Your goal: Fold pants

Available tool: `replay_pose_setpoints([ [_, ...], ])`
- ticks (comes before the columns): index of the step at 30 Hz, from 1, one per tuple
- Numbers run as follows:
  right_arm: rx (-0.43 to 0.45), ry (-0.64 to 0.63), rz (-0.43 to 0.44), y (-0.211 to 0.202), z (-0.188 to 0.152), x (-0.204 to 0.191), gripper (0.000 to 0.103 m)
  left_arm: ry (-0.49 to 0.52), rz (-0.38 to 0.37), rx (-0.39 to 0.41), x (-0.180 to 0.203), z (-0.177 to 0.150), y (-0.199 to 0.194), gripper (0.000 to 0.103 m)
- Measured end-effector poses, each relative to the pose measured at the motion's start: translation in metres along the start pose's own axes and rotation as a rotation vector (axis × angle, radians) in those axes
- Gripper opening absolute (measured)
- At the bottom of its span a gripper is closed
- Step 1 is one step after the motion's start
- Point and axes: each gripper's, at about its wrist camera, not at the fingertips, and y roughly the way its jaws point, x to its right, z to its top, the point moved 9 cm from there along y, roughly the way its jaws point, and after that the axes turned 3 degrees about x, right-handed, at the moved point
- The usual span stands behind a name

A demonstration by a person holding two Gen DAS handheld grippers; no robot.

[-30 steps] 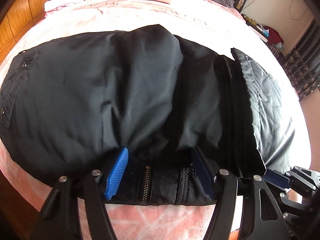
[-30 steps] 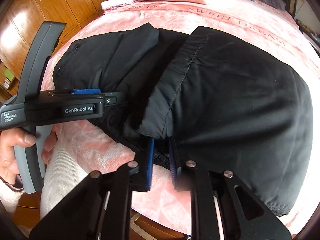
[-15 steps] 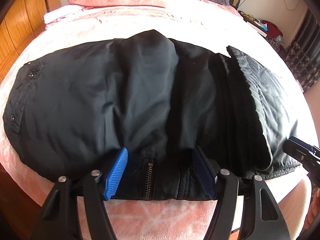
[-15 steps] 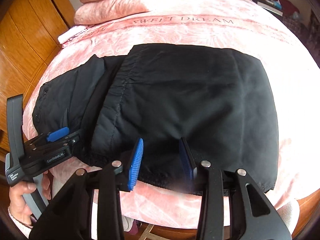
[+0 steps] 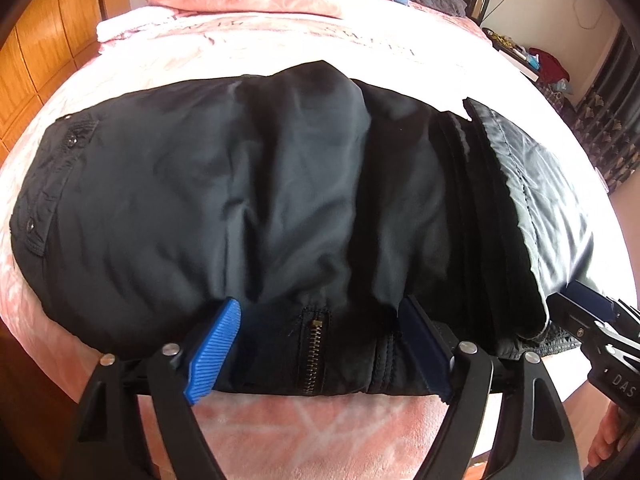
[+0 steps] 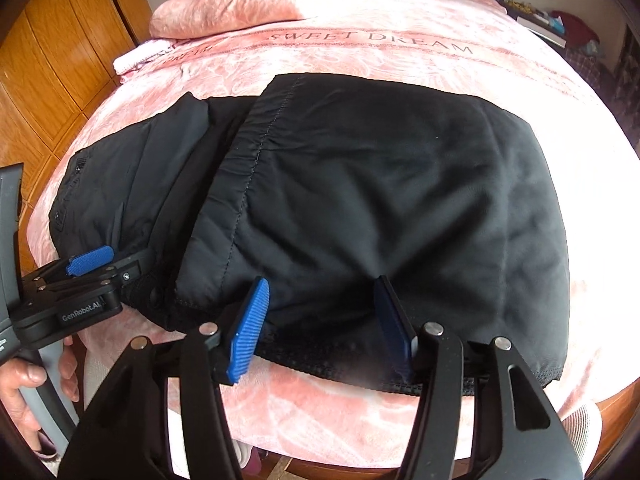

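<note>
The pants [image 6: 360, 200] lie on the bed [image 6: 360, 52] with one end already folded over the other, and both grippers, left [image 5: 320, 352] and right [image 6: 320, 328], spread wide at the near edge, so I judge further folding remains.

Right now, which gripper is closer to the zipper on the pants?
Left. The left gripper straddles the zipper at the near edge of the pants, fingers open either side. The right gripper sits farther right, over the folded-over leg hem.
</note>
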Motion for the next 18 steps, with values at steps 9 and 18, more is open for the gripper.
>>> replay_pose_setpoints([
  [9,-0.007,-0.022,-0.005,0.009,0.001,-0.008,0.061,-0.304,-0.010,0.035,-0.110,-0.011,-0.038,0.080],
  [18,-0.001,-0.048,-0.030,0.014,0.002,-0.015,0.065,-0.629,-0.145,-0.024,-0.166,-0.039,-0.025,0.049],
])
